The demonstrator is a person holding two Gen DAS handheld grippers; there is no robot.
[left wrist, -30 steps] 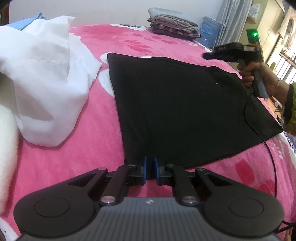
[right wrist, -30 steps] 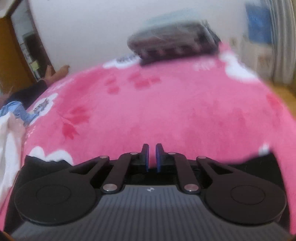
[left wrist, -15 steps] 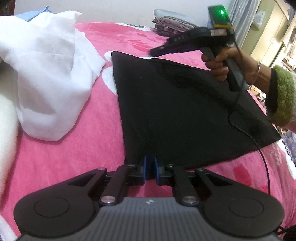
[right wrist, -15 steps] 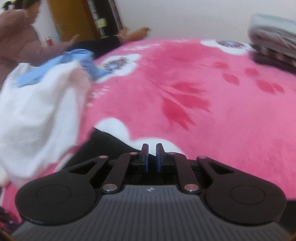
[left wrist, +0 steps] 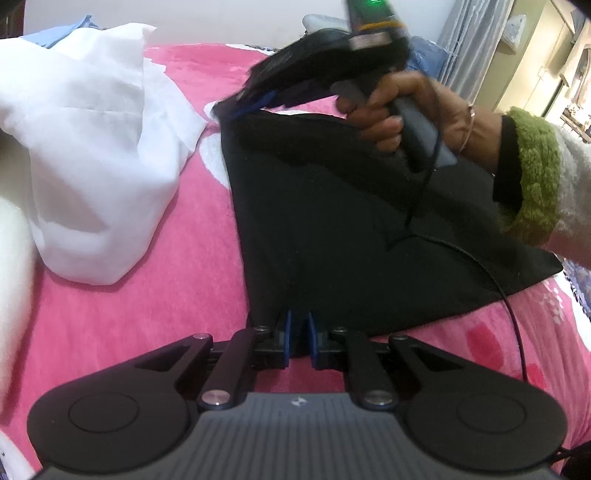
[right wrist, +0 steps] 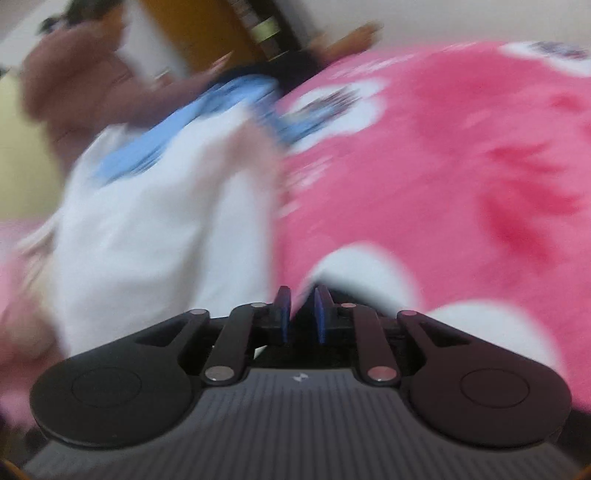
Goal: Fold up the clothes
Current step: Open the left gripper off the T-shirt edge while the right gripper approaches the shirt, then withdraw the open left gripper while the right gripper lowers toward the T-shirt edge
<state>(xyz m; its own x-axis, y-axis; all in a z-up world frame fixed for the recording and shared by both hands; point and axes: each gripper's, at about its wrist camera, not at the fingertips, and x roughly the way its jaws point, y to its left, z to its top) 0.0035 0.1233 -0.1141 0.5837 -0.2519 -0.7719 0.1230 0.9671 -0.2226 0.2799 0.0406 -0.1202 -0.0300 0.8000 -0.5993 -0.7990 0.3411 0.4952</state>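
Note:
A black garment (left wrist: pixel 332 221) lies flat on the pink bed (left wrist: pixel 129 314). My left gripper (left wrist: pixel 297 339) is shut on its near corner. My right gripper (left wrist: pixel 251 105), held by a hand (left wrist: pixel 399 107), hovers at the garment's far left corner; that view is blurred. In the right wrist view my right gripper (right wrist: pixel 300 314) has its jaws close together with dark cloth (right wrist: pixel 354 295) just behind them; I cannot tell if it grips the cloth.
A crumpled white garment (left wrist: pixel 92 147) lies left of the black one, with blue cloth (left wrist: pixel 66 33) behind it. The right gripper's cable (left wrist: pixel 498 280) trails across the black garment. A person (right wrist: pixel 92 85) sits beyond the bed. Curtains (left wrist: pixel 476 40) hang far right.
My right gripper swept from the garment's right side across to its far left corner, its view swinging left with motion blur. My left gripper kept its hold on the near corner.

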